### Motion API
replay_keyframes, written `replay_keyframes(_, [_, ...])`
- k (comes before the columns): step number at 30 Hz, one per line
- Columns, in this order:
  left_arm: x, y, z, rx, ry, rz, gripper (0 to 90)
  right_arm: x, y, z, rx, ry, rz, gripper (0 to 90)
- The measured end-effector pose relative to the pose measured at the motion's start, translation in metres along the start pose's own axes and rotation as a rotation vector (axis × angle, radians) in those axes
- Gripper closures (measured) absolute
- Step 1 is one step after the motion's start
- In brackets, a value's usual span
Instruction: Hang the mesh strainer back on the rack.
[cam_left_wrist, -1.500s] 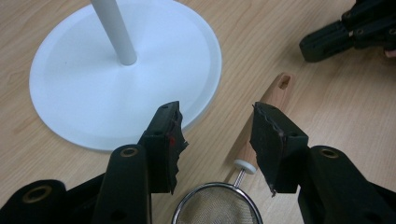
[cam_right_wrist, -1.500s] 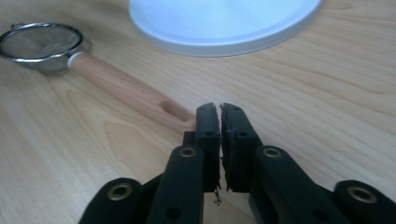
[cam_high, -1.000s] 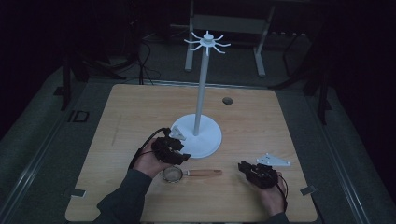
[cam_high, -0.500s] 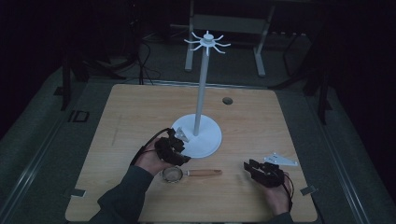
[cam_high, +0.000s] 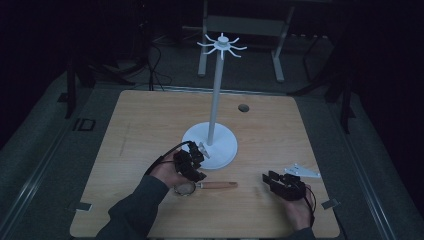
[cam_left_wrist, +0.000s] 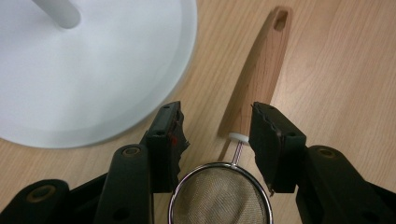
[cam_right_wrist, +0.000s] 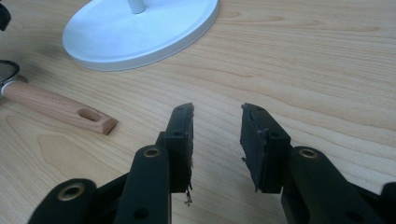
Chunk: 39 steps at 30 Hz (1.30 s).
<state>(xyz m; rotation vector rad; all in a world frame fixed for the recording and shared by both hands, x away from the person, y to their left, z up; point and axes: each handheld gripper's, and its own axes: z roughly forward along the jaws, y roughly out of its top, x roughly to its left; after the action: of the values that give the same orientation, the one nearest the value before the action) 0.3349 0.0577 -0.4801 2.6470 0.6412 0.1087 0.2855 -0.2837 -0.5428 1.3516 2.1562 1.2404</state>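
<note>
Here, the wooden desk (cam_high: 150, 125) carries a white stand (cam_high: 210, 150) near its centre, its round base toward the near edge and a ring of hooks at the top of its pole; a small strainer (cam_high: 205, 186) with a wooden handle lies just in front of the base, mesh bowl to the left, handle pointing toward the right edge. The left gripper (cam_high: 191, 162) hangs over the strainer's bowl end; in the left gripper view its fingers (cam_left_wrist: 168, 135) are spread, one on each side of the wire neck, not closed on it. The right gripper (cam_high: 280, 184) sits near the near-right corner; its fingers (cam_right_wrist: 182, 140) are parted, grasping nothing.
</note>
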Motion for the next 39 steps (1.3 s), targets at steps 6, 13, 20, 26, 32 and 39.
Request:
replay_keyframes(6, [-0.002,0.004,0.007,0.045,-0.02,0.014,55.8,-0.001,0.0,0.0,-0.001,0.0,0.003,63.1])
replay_keyframes(13, [-0.006,0.01,0.013,0.09,-0.047,0.033,59.1,-0.001,-0.001,0.0,0.004,0.003,0.005,62.2])
replay_keyframes(20, [-0.008,0.015,0.021,0.14,-0.071,0.043,62.8,-0.001,-0.002,0.001,0.008,0.008,0.005,61.7])
replay_keyframes(26, [-0.01,0.019,0.027,0.178,-0.077,0.056,63.3,-0.001,-0.002,0.002,0.012,0.017,0.003,62.0])
replay_keyframes(32, [-0.009,0.022,0.031,0.214,-0.082,0.06,63.4,0.0,-0.003,0.003,0.015,0.02,0.001,61.4])
replay_keyframes(39, [-0.007,0.023,0.035,0.245,-0.094,0.053,63.4,0.0,-0.003,0.004,0.022,0.023,0.001,61.1])
